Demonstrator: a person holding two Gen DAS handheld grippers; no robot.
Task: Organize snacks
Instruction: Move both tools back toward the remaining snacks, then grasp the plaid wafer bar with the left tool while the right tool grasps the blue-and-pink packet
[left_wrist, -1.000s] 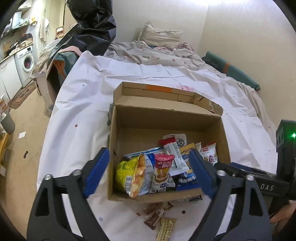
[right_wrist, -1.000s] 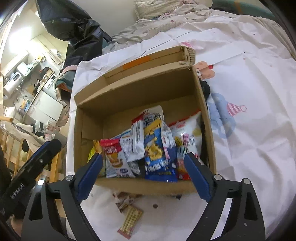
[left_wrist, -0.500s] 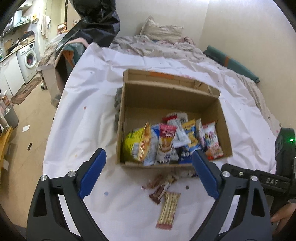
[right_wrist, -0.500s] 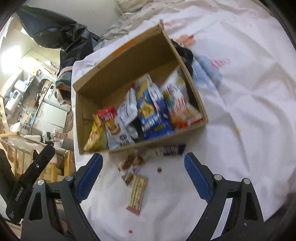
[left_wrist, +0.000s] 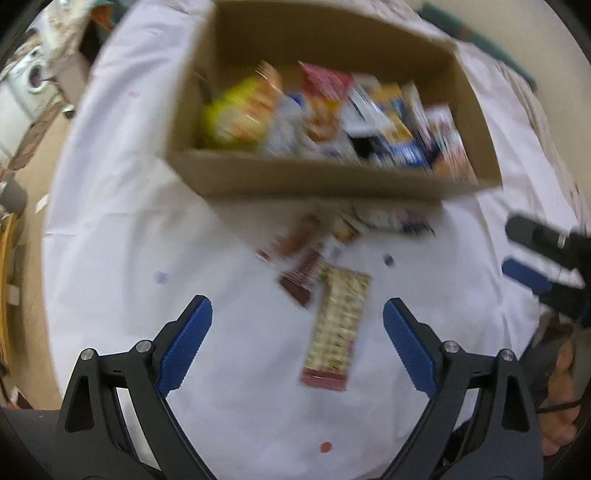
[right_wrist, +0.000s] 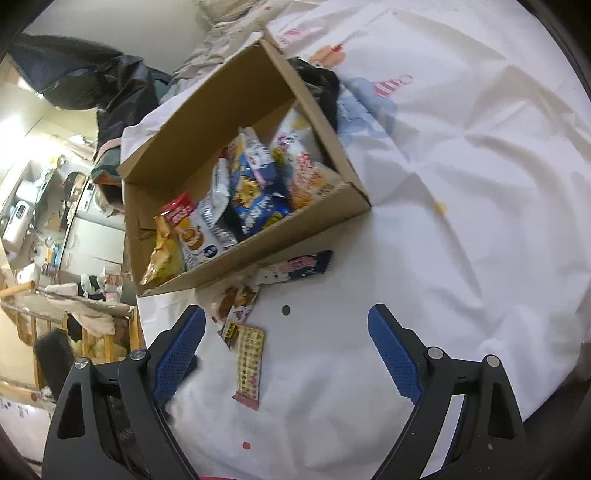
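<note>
A cardboard box (left_wrist: 332, 181) (right_wrist: 258, 243) full of snack packets stands on a white sheet. Loose snacks lie in front of it: a long beige bar (left_wrist: 338, 325) (right_wrist: 251, 363), a brown wrapper (left_wrist: 303, 277) (right_wrist: 236, 299) and a dark blue packet (left_wrist: 391, 218) (right_wrist: 299, 266). My left gripper (left_wrist: 297, 314) is open and empty, its fingers on either side of the beige bar and above it. My right gripper (right_wrist: 286, 321) is open and empty, hovering above the sheet just right of the loose snacks. The left wrist view is blurred.
The right gripper shows at the right edge of the left wrist view (left_wrist: 546, 266). A black item (right_wrist: 321, 88) lies beside the box's far right corner. The bed's edge drops to the floor at the left, with kitchen units (right_wrist: 81, 221) beyond.
Both grippers have pulled back from the box and dropped toward the sheet. The loose snacks in front of the box now lie between the fingers. Both stay open.
</note>
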